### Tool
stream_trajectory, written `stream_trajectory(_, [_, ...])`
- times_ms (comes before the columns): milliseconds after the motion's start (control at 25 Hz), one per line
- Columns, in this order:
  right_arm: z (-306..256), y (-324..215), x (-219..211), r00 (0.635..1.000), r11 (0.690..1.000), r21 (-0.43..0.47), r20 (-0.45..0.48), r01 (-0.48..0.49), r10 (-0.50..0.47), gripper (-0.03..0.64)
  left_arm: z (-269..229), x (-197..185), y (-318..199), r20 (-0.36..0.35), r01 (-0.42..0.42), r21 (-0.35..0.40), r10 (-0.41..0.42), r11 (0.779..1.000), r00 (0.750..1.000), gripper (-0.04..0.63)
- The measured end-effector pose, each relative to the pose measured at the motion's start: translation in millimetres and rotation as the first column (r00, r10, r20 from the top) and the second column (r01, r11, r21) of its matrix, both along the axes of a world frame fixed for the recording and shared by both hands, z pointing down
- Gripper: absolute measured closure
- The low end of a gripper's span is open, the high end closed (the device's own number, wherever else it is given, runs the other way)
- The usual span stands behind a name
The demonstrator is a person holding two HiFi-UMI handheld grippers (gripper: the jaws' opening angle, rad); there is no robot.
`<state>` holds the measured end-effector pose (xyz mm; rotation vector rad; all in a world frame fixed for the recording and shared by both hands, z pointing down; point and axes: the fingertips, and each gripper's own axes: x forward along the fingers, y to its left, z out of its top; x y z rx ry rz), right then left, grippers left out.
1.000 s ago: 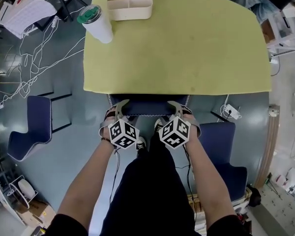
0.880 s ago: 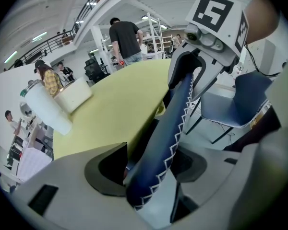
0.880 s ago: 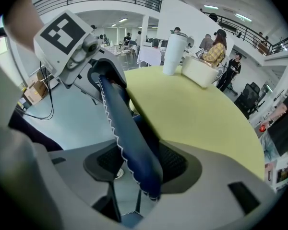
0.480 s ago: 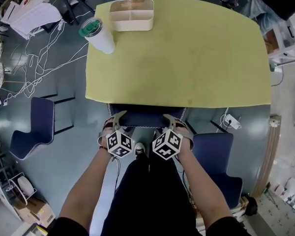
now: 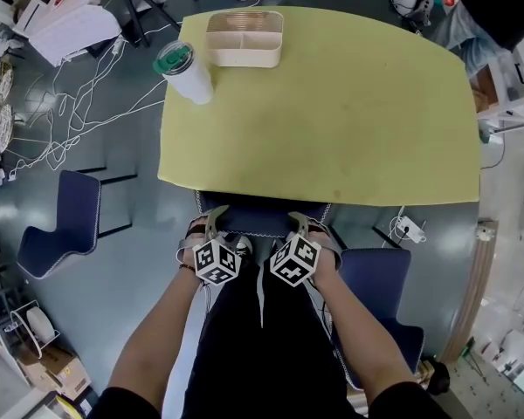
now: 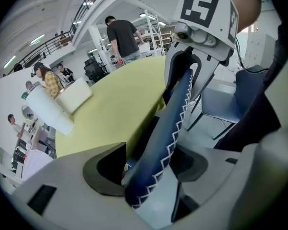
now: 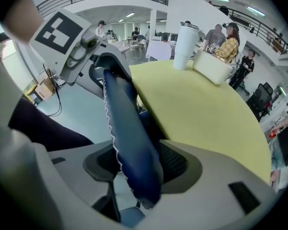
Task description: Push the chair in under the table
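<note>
Head view, from above. Chair backrest (image 5: 262, 218) at the near edge of the yellow table (image 5: 332, 103), seat tucked out of sight beneath the top. Long axis of the backrest left to right, parallel to that edge.

Left gripper (image 5: 204, 225) astride the left end, right gripper (image 5: 313, 225) astride the right end. Both pointing steeply down and about equally close to the table, so neither hand nearer.

Left gripper view: jaws spread wide, just been opening, stitched top rim between them but seemingly clear of the left-hand pad, hence no grip. Right gripper view: rim filling the gap and seemingly pressed by both pads, hence held.

Task judged nearly or wholly done, with little room left between backrest and table edge. Any remaining push best directed toward the far side, square to the long axis, and shared evenly to avoid skewing the chair.

At the far left of the tabletop, well apart from the work: white tumbler (image 5: 188, 72) with green lid, beige divided tray (image 5: 244, 49).
</note>
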<state>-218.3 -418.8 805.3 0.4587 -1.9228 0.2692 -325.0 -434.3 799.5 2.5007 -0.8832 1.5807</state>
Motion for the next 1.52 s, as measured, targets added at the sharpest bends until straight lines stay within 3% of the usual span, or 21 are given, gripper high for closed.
stream_trajectory(320, [-1,3,-3,0.999,1.000,-0.019,-0.032,0.023,-0.024,0.393,-3,-1,3,0.028,-0.050,0.053,0.048,0.997,0.998,0.324])
stream_trajectory(560, [-22,9,-4,1.000,0.997,-0.071,-0.007,-0.008,0.007,0.400,-7,-1,8,0.024,-0.062,0.018,0.062,0.998,0.998,0.325])
stream_trajectory(840, [-55,12,-4,0.999,0.997,-0.075,0.031,-0.021,0.023,0.452,-32,0,17,-0.003,-0.110,-0.015,0.110,0.994,0.994,0.349])
stream_trajectory(960, [-71,6,-5,0.998,0.997,-0.061,0.041,-0.040,0.043,0.518,-45,-2,22,-0.024,-0.114,-0.044,0.113,0.992,0.993,0.396])
stream_trajectory(1200, [-101,-11,-9,0.985,0.990,-0.003,0.094,-0.143,0.143,0.572,-86,-3,8,-0.113,-0.029,-0.005,0.029,1.000,0.993,0.513])
stream_trajectory(1520, [-158,-38,-16,0.935,0.957,0.034,0.222,-0.289,0.275,0.595,-145,7,-32,-0.227,0.053,0.072,-0.035,0.996,0.973,0.561])
